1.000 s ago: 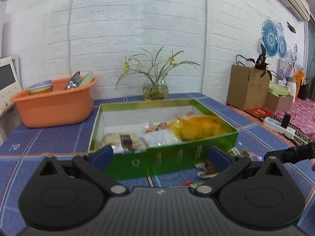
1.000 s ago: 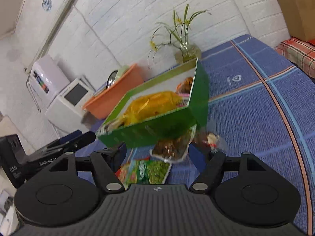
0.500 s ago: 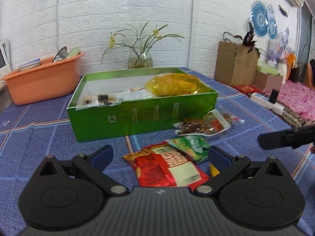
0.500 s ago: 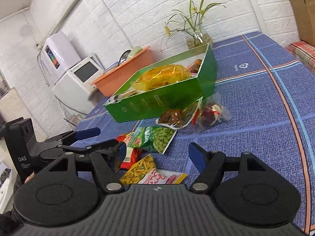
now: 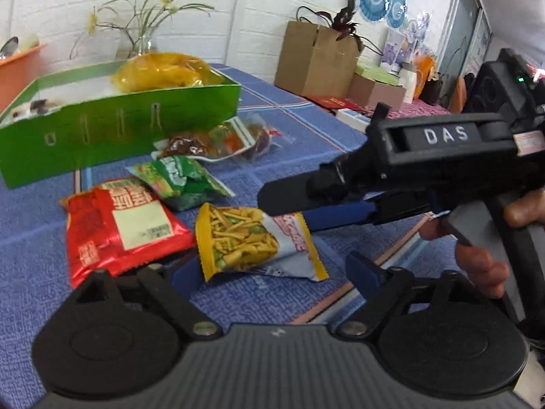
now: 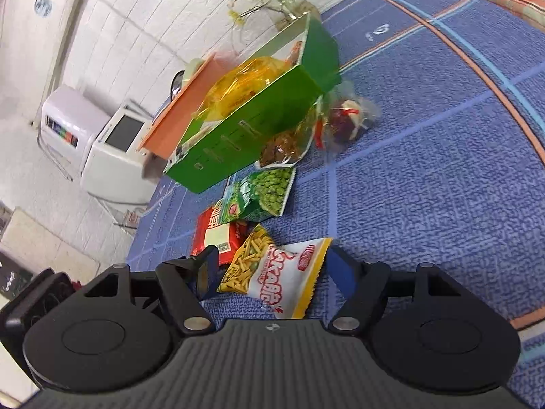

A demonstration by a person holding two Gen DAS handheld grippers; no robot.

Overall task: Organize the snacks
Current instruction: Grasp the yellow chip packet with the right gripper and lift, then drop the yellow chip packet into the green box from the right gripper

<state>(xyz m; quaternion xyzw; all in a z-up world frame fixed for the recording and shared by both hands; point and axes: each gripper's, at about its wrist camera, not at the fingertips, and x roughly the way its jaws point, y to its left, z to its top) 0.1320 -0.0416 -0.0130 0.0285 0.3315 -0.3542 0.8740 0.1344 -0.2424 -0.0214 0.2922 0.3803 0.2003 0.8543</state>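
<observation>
The yellow-edged bag of snack sticks (image 6: 276,274) lay flat on the blue tablecloth (image 6: 425,187), the loose pack farthest from the green box (image 6: 245,136) and the closest to me. Its long axis ran across the mouth of my right gripper (image 6: 269,272), sticks end toward my left finger, white printed end toward my right. My right fingers stood apart with the bag between them, not yet pinching it, as far as I could judge. From my left gripper (image 5: 272,269), also spread wide and holding nothing, the same bag (image 5: 252,242) sat just ahead, with the right gripper's fingers reaching in over its far end. So I judged the right hand the nearer one for this grab. Beyond the bag lay the red pack (image 5: 122,225), then the green pea pack (image 5: 177,180), then two clear pouches (image 5: 218,143) against the box wall. The box already held a yellow bag (image 5: 160,71).
</observation>
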